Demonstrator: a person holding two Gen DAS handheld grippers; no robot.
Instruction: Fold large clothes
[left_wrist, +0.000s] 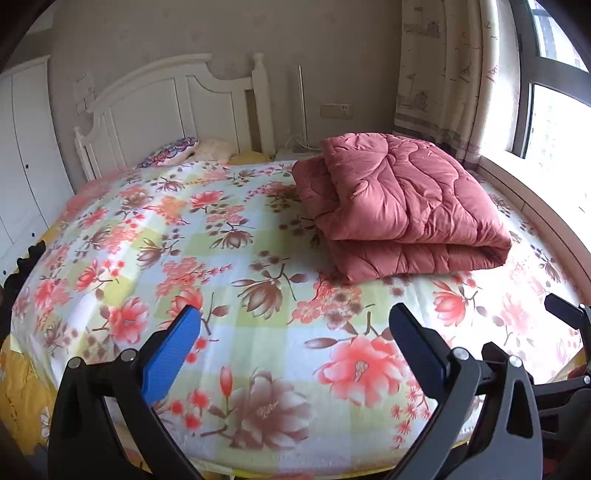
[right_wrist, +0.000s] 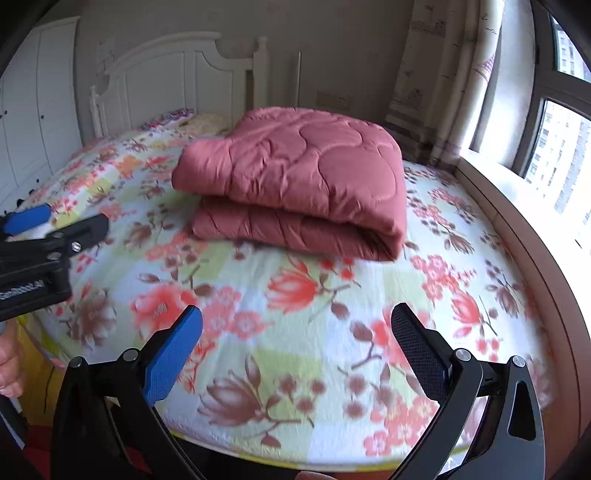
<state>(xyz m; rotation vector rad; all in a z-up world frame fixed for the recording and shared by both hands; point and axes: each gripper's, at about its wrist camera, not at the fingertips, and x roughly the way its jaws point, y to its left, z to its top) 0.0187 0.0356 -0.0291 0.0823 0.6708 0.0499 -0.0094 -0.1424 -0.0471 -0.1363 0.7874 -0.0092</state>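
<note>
Left tool (left_wrist: 293, 332) agape, right tool (right_wrist: 295, 332) seemingly level

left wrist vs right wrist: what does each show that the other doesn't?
Left wrist only: the right tool's fingertip at the frame's right edge, and the quilt's looser layered left side.

Right wrist only: the left tool's blue pad and black body at the left edge, and part of a hand at lower left.

Both: the folded pink quilt on the floral bedsheet, white headboard, curtain, window, and each view's own open tool, holding nothing.
</note>
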